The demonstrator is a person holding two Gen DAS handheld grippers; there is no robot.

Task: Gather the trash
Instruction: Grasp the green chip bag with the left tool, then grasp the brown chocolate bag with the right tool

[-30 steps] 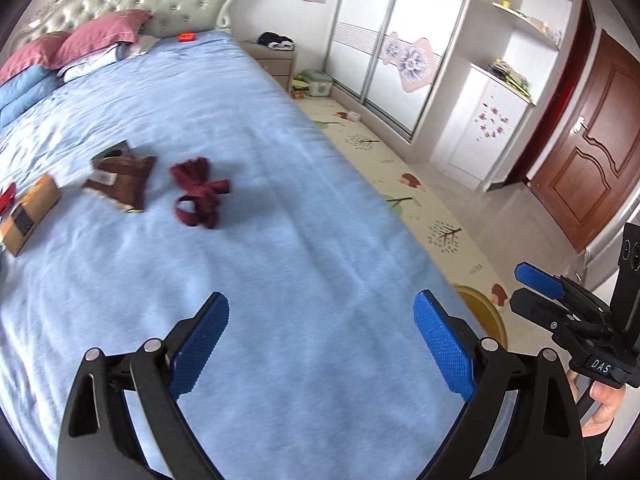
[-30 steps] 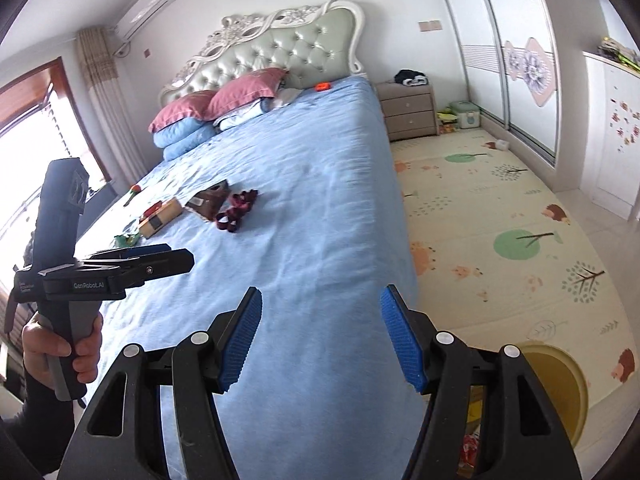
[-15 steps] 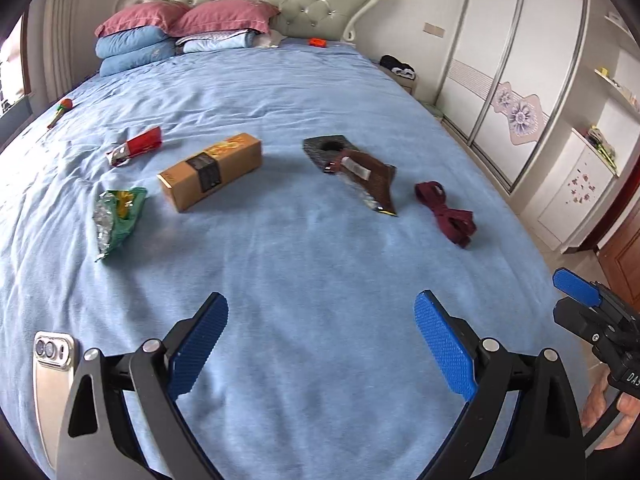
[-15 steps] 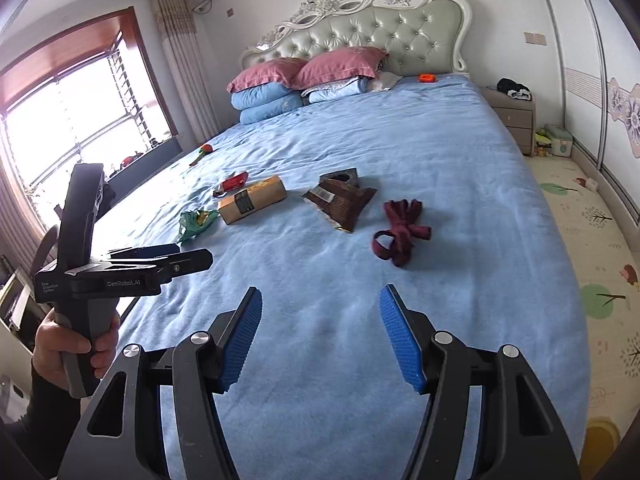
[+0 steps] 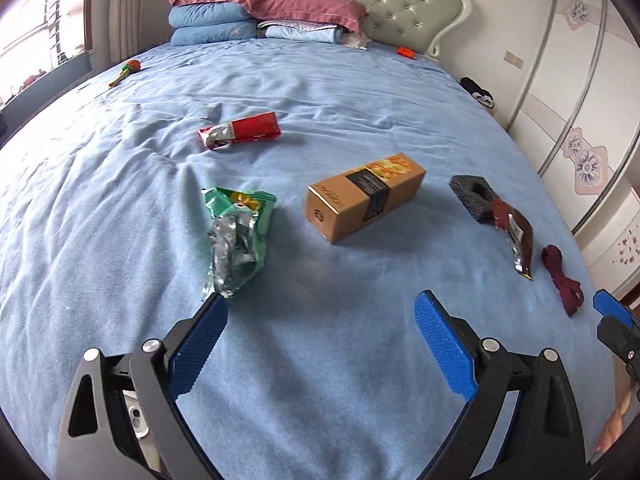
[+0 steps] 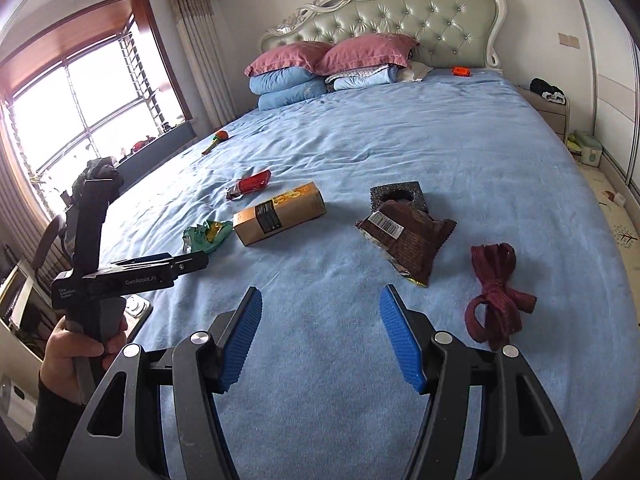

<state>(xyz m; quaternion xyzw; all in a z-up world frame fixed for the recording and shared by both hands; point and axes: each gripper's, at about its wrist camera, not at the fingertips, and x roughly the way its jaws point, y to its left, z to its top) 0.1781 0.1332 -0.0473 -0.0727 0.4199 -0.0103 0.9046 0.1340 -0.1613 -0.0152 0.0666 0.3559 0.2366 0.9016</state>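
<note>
The wide bed with a blue fleece cover (image 6: pixel 400 152) fills the room; a wood-framed window (image 6: pixel 76 92) stands at its left, a tufted pale-green headboard (image 6: pixel 400 20) behind, sliding wardrobe doors (image 5: pixel 576 128) at its right. Trash lies mid-bed, left to right: a crumpled green foil snack bag (image 5: pixel 238 236), a red foil wrapper (image 5: pixel 240 133) farther back, an orange-brown cardboard carton (image 5: pixel 364 196), a dark grey foam block with a round hole (image 6: pixel 398 195), a brown snack pouch with a barcode label (image 6: pixel 408 240) touching that block, and a maroon knotted cord (image 6: pixel 496 292). The left gripper (image 5: pixel 320 336) hangs released, empty, just beside the green bag; its body reads "GenRobot.AI". The right gripper (image 6: pixel 320 332) is likewise spread and empty.
</note>
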